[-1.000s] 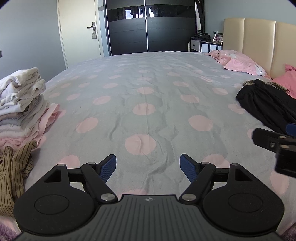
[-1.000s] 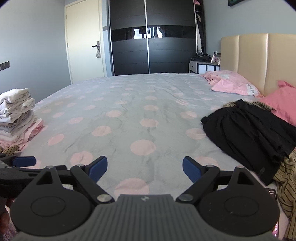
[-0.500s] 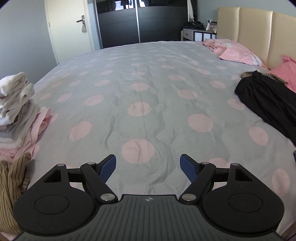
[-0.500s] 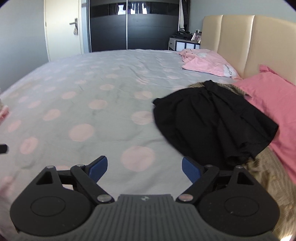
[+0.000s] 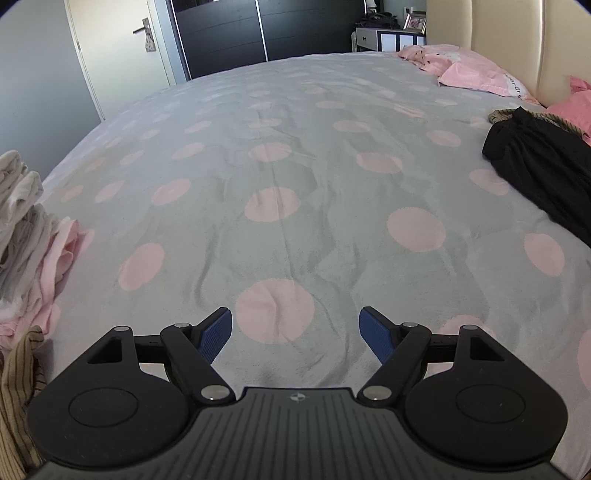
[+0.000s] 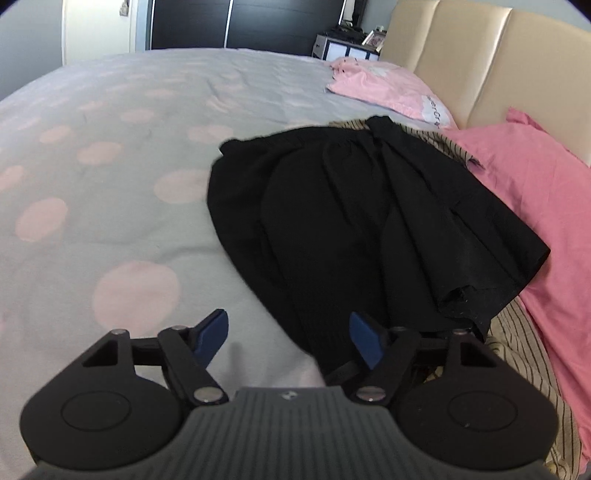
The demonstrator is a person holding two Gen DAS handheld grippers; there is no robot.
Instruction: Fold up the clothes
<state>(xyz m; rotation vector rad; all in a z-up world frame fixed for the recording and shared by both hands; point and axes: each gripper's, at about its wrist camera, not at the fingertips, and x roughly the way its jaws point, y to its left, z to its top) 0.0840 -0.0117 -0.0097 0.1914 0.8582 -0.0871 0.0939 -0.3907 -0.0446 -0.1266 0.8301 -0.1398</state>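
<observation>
A black garment (image 6: 362,221) lies loosely spread on the right side of the bed, partly over a tan striped garment (image 6: 517,350). My right gripper (image 6: 290,338) hovers open just above the black garment's near edge, its right finger over the cloth and nothing between its blue pads. In the left wrist view the black garment (image 5: 546,173) shows at the far right. My left gripper (image 5: 295,334) is open over bare polka-dot bedding, holding nothing. A stack of folded clothes (image 5: 26,236) stands at the left edge.
The bed (image 5: 280,155) carries a grey cover with pink dots. Pink pillows (image 6: 524,192) and a beige headboard (image 6: 480,66) line the right side. A striped brown garment (image 5: 16,398) lies below the folded stack. A dark wardrobe (image 5: 221,33) and a door (image 5: 122,44) stand beyond the bed.
My right gripper swung right and dropped closer to the black garment, which now fills its view. My left gripper tipped lower toward the bedding; the right gripper left its view.
</observation>
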